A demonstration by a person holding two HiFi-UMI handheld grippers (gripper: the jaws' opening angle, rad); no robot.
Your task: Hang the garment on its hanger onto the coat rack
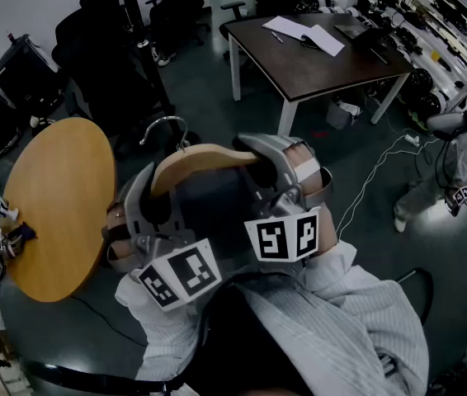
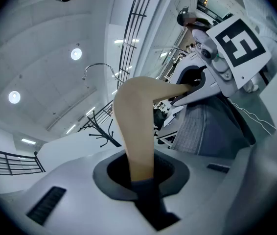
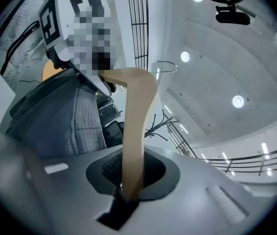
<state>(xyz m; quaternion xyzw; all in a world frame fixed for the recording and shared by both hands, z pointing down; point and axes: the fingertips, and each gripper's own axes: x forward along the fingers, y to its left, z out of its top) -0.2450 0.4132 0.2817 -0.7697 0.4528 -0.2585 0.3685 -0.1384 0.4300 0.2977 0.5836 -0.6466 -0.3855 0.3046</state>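
I hold both grippers close in front of my chest, side by side, with their marker cubes facing the head camera. My left gripper (image 1: 144,198) has its jaws closed on one arm of the hanger (image 1: 205,158). My right gripper (image 1: 281,165) clamps the other arm, its jaws pressed on the wood. Both point upward and tilt in towards each other. My forearms, in pale striped sleeves (image 1: 345,283), are bent in tight.
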